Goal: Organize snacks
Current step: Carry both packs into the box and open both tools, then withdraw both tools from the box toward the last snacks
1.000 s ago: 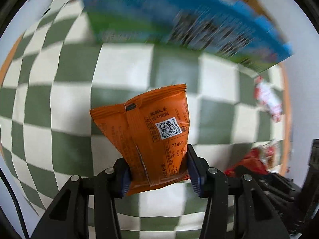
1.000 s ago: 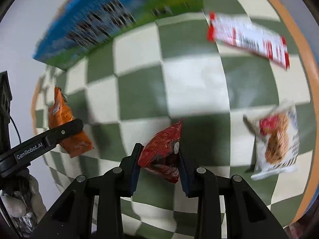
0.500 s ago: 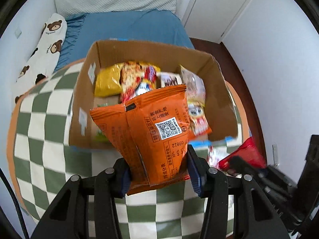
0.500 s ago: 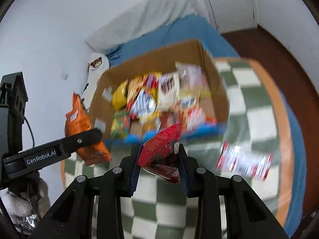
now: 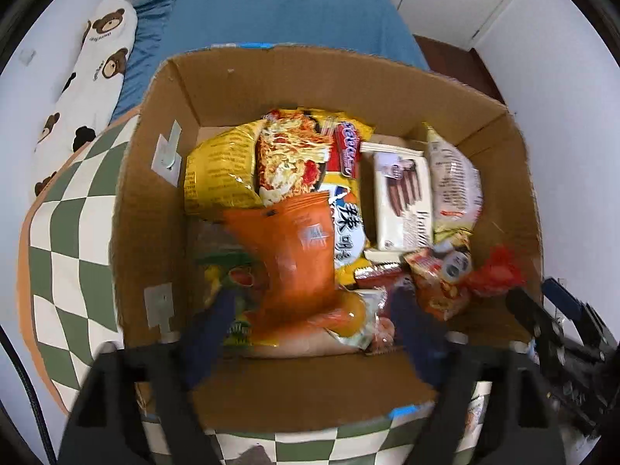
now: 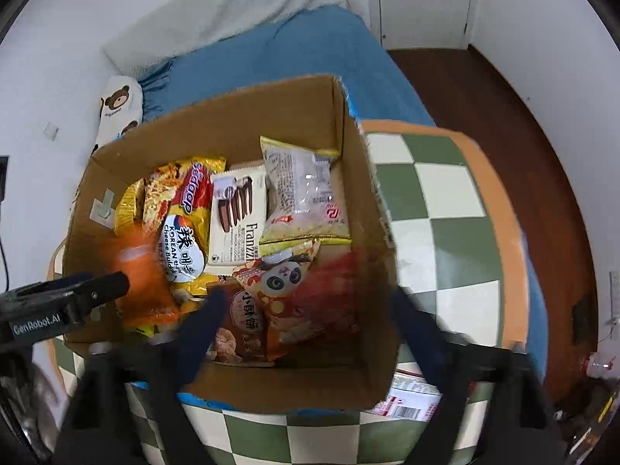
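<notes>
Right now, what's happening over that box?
A person holds a gripper in each hand above the open cardboard box on the checkered table. Both sets of jaws have just been opening. The left gripper has let go of the orange packet, which is blurred over the snacks in the box, between the spread fingers but not pressed. The right gripper has released the red packet, a blur inside the box's right side. One more packet lies on the table outside.

Orange packet (image 5: 298, 255), brown cardboard box (image 5: 271, 89), green-and-cream checked cloth (image 6: 445, 209)
</notes>
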### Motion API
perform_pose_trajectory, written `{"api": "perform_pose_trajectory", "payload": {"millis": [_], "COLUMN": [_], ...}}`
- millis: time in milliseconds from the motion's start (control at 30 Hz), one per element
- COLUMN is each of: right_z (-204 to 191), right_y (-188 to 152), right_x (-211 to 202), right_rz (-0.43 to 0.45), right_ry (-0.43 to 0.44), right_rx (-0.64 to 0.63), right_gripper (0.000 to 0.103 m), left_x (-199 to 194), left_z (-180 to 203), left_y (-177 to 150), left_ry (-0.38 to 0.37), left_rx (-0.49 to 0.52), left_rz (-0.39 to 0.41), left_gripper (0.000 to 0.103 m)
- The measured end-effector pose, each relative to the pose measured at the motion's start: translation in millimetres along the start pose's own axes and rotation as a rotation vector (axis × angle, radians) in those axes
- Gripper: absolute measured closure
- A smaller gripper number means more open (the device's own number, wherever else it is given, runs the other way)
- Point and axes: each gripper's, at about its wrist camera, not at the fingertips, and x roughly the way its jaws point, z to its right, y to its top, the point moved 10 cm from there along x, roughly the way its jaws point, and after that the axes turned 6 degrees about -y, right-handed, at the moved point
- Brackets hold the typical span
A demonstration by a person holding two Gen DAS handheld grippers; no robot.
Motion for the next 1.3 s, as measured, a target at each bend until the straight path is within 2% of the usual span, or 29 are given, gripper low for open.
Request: {"api": "perform_pose_trajectory", "payload": {"millis": [167, 300, 500, 567, 667, 1000, 1300], "right_z": [-2, -4, -7, -9, -10, -14, -13], "right_y": [-6, -7, -5, -7, -9, -28, -52], "right_x": [9, 11, 0, -8, -19, -71, -129], "right_rz": [-0.017, -0.029, -0.002, 0.019, 0.056, 0.186, 0.294], "right_ry": [0.013, 0.032, 0.030, 0.015, -0.026, -0.019, -0.001], "right_rx": [0.000, -0.003, -0.023, -0.044, -0.083, -0.104, -0.096], "right_gripper": [0.011, 0.011, 0.011, 0.005, 0.004, 0.004, 0.004], "left_x": [10, 10, -8, -17, -35, -97, -142], "left_z": [-6, -6, 0, 2, 4, 10, 17], "left_y": [-1, -3, -9, -14, -21, -50, -83], "left_ry": [0.006, 0.032, 0.025, 0.027, 0.033, 0.093, 0.085], "left_rx": [-0.014, -0.003, 0.009, 0.014, 0.021, 0.078, 0.078], "left_rz": [-0.011, 0.010, 0.083, 0.112, 0.161, 0.340, 0.439], "left_gripper": [0.017, 0.017, 0.016, 0.016, 0.016, 0.016, 0.016]}}
